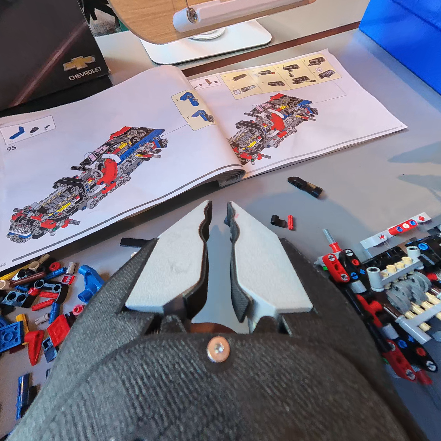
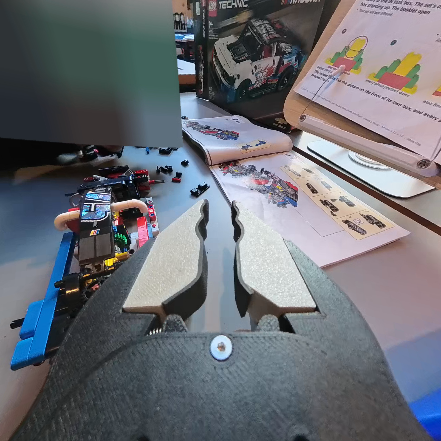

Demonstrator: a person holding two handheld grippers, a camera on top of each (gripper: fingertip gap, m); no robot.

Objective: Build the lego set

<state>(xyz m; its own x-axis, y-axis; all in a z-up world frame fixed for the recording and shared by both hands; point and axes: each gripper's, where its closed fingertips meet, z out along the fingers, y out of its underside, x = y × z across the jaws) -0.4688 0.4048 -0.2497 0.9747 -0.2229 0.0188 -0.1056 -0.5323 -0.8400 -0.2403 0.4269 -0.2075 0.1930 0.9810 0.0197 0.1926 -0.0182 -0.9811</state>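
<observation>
The part-built lego car chassis (image 1: 391,286) lies on the grey table at the right of the left wrist view; in the right wrist view it (image 2: 100,238) lies at the left, with a blue side beam and a white curved bar. My left gripper (image 1: 219,207) is open and empty, above the table just in front of the open instruction booklet (image 1: 167,133). My right gripper (image 2: 219,207) is open and empty, between the chassis and the booklet (image 2: 286,191). A long black piece (image 1: 305,186), a small black connector (image 1: 278,220) and a red pin (image 1: 290,222) lie loose right of the left gripper.
A pile of loose blue, red and black pieces (image 1: 35,305) lies at the lower left. The set's box (image 2: 250,55) stands behind the booklet. A wooden stand with a sheet (image 2: 372,71) sits on a white base (image 2: 372,171). A blue bin (image 1: 405,35) is at the far right. One gripper's finger ends stand about 25 centimetres off the other's. Measured from the fingertips, the small black connector (image 1: 278,220) is 6 centimetres or so from the left gripper and 20 centimetres from the right. It turns up in the right wrist view (image 2: 178,176) as well. The red pin (image 1: 290,222) sits 8 centimetres or so from the ends of my left fingers. Seen from the right wrist view (image 2: 176,181) as well.
</observation>
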